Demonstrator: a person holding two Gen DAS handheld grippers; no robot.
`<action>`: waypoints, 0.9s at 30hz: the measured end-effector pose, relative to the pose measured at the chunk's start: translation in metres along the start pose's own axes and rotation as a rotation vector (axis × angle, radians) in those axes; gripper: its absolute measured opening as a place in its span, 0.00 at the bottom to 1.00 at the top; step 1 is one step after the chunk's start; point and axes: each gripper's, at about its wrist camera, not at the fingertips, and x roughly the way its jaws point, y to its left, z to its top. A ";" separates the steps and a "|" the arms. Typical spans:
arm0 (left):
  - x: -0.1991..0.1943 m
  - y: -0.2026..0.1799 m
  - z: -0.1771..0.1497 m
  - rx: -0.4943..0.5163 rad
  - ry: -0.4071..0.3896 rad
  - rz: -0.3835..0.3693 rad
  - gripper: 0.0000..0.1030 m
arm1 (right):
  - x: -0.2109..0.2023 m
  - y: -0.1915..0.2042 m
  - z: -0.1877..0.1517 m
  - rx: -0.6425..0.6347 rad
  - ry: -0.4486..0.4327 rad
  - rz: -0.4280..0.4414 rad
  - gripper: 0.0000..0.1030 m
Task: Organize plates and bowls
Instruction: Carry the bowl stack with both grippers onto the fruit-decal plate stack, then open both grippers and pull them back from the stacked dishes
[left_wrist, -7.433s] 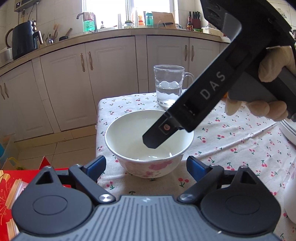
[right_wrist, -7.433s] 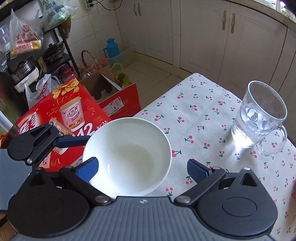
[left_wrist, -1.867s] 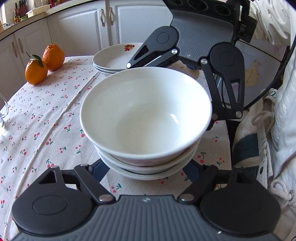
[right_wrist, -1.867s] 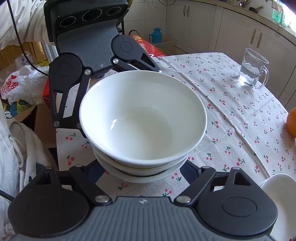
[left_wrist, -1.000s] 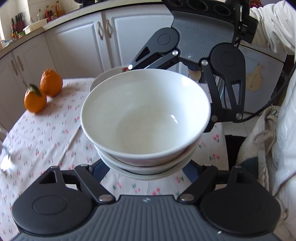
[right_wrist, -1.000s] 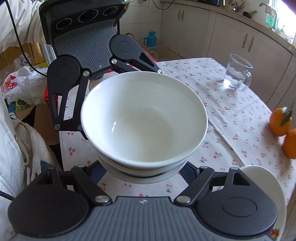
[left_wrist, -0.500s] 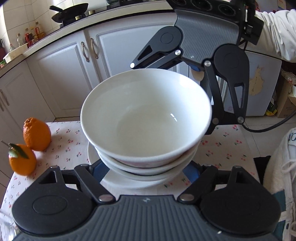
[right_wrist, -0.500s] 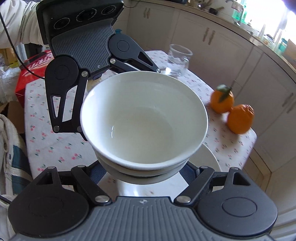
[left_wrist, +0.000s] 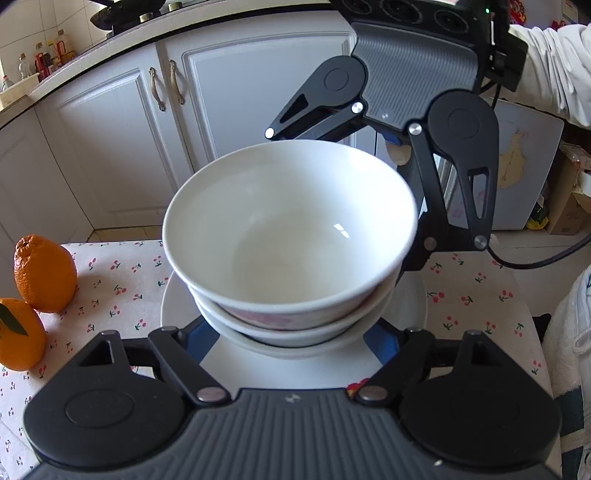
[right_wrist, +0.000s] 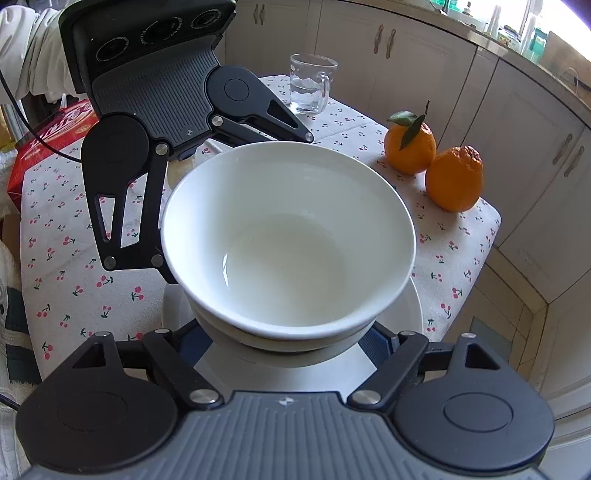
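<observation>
White kitchen cabinets (left_wrist: 122, 147) are filling the background behind a bench (right_wrist: 74, 266) draped in cherry-print cloth. Left tongs (left_wrist: 291, 332) and right tongs (right_wrist: 284, 336) are both gripping the stacked bowls (left_wrist: 291, 236) from opposite sides at frame centre, directly over a plate (left_wrist: 280, 369). Two oranges (right_wrist: 432, 162) and a glass mug (right_wrist: 309, 88) are sitting farther back.

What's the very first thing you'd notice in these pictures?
The stack of white bowls, right in the middle, with a black tool on either side of it and a white plate underneath. Next, the two oranges near the edge of the cherry-print tablecloth.
</observation>
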 end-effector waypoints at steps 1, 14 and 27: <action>0.001 0.001 0.001 -0.003 0.002 -0.003 0.81 | 0.000 -0.001 0.000 0.004 -0.001 0.004 0.85; 0.003 0.006 -0.001 -0.038 0.009 -0.012 0.81 | 0.006 -0.012 -0.003 0.041 -0.003 0.032 0.85; -0.030 -0.027 -0.011 -0.089 -0.033 0.188 0.92 | -0.012 0.008 -0.002 0.132 -0.044 -0.054 0.98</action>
